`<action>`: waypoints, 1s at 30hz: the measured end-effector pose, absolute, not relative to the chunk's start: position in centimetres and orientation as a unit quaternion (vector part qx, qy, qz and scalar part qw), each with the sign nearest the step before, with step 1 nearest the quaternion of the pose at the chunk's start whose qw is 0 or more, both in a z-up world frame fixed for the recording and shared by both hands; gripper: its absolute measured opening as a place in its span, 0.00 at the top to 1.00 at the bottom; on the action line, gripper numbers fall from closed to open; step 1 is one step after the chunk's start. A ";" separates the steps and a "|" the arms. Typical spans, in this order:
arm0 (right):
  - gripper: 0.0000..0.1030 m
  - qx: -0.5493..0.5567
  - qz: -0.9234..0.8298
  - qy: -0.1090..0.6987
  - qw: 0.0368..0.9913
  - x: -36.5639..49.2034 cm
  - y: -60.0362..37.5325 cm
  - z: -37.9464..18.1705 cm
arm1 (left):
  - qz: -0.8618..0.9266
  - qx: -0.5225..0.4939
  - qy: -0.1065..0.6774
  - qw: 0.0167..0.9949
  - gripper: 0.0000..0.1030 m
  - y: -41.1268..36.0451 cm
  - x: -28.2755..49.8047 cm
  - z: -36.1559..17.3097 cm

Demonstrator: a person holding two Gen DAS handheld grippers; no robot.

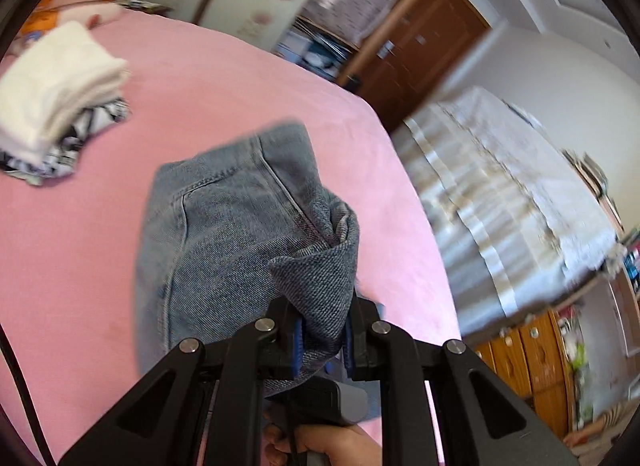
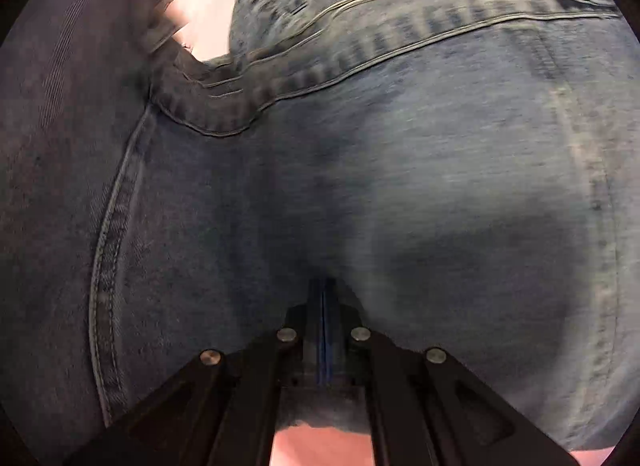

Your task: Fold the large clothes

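Both grippers, left gripper [image 1: 322, 336] and right gripper [image 2: 325, 330], seemingly pinch jeans [image 1: 224, 234] edges.

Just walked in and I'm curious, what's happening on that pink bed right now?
A person is folding a pair of blue jeans over the pink bed. The left gripper is clamped on a bunched fold of denim, and the right gripper pinches the jeans too. A stack of folded clothes sits further back on the bed.
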State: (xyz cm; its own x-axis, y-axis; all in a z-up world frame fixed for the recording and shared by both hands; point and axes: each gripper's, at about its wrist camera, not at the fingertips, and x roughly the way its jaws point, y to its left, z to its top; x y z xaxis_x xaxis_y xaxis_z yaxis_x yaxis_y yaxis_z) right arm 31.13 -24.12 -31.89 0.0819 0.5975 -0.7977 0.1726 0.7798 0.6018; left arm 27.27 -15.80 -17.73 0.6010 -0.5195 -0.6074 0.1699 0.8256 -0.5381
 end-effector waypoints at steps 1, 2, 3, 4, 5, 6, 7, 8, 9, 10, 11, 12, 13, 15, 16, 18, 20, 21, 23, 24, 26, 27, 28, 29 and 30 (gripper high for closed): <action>1.00 0.298 0.156 0.660 0.671 31.0 -25.1 -32.1 | -0.207 -0.211 0.405 0.865 0.88 -16.8 27.0 -17.9; 1.00 0.312 0.158 0.660 0.665 31.0 -26.0 -32.3 | -0.215 -0.201 0.412 0.862 0.88 -18.2 27.1 -18.2; 1.00 0.327 0.158 0.658 0.660 30.7 -27.1 -32.5 | -0.221 -0.192 0.418 0.860 0.88 -19.3 27.1 -18.6; 1.00 0.342 0.160 0.655 0.654 30.4 -28.3 -32.7 | -0.226 -0.186 0.423 0.857 0.88 -20.6 27.0 -19.1; 1.00 0.357 0.164 0.652 0.649 30.1 -29.5 -32.8 | -0.230 -0.181 0.426 0.856 0.88 -21.4 26.8 -19.4; 1.00 0.363 0.162 0.650 0.648 29.7 -30.5 -32.7 | -0.231 -0.177 0.427 0.856 0.88 -22.1 26.8 -19.7; 1.00 0.363 0.158 0.650 0.648 29.3 -31.7 -32.6 | -0.231 -0.180 0.433 0.853 0.88 -22.7 26.8 -20.1; 1.00 0.374 0.159 0.646 0.647 28.9 -33.0 -32.5 | -0.232 -0.183 0.438 0.849 0.88 -23.1 26.7 -20.6; 1.00 0.381 0.155 0.643 0.646 28.4 -34.3 -32.4 | -0.234 -0.183 0.443 0.846 0.88 -23.6 26.7 -21.0; 1.00 0.386 0.148 0.642 0.646 27.9 -35.8 -32.2 | -0.237 -0.171 0.447 0.845 0.88 -24.4 26.5 -21.3; 1.00 0.395 0.141 0.639 0.645 27.3 -37.5 -31.9 | -0.238 -0.162 0.449 0.846 0.88 -24.6 26.4 -21.7; 1.00 0.403 0.136 0.635 0.645 26.9 -38.9 -31.7 | -0.239 -0.148 0.454 0.845 0.88 -25.5 26.2 -22.1; 1.00 0.408 0.131 0.631 0.646 26.5 -40.2 -31.3 | -0.242 -0.137 0.459 0.844 0.88 -26.1 26.1 -22.4; 1.00 0.409 0.121 0.624 0.655 25.7 -42.6 -30.5 | -0.248 -0.111 0.469 0.840 0.88 -27.6 25.7 -23.4; 1.00 0.407 0.114 0.620 0.661 25.4 -43.9 -29.9 | -0.251 -0.094 0.475 0.838 0.88 -28.6 25.3 -24.2; 1.00 0.397 0.094 0.617 0.673 24.8 -46.0 -28.9 | -0.254 -0.064 0.486 0.834 0.88 -30.4 24.6 -25.4; 1.00 0.380 0.073 0.617 0.685 24.5 -47.9 -28.0 | -0.256 -0.035 0.489 0.833 0.87 -31.9 23.8 -26.4; 1.00 0.368 0.064 0.618 0.692 24.3 -48.7 -27.6 | -0.256 -0.023 0.491 0.832 0.87 -32.6 23.6 -26.9; 1.00 0.337 0.048 0.622 0.705 24.1 -50.0 -26.8 | -0.251 -0.002 0.501 0.828 0.87 -33.6 23.3 -27.9; 1.00 0.323 0.042 0.624 0.711 24.1 -50.4 -26.5 | -0.246 0.004 0.507 0.826 0.87 -34.0 23.4 -28.4; 1.00 0.306 0.039 0.624 0.718 23.6 -51.2 -26.0 | -0.238 0.017 0.513 0.824 0.87 -34.7 23.4 -29.3; 1.00 0.300 0.038 0.624 0.720 23.7 -50.9 -25.9 | -0.235 0.033 0.517 0.823 0.87 -35.3 23.2 -30.0; 1.00 0.297 0.035 0.624 0.721 23.8 -50.8 -25.7 | -0.234 0.054 0.518 0.821 0.87 -35.9 22.9 -30.7; 1.00 0.297 0.036 0.624 0.722 24.0 -50.7 -25.6 | -0.233 0.070 0.520 0.819 0.86 -36.7 22.9 -31.2; 1.00 0.296 0.037 0.623 0.723 24.2 -50.4 -25.2 | -0.233 0.082 0.523 0.816 0.86 -37.1 22.7 -31.8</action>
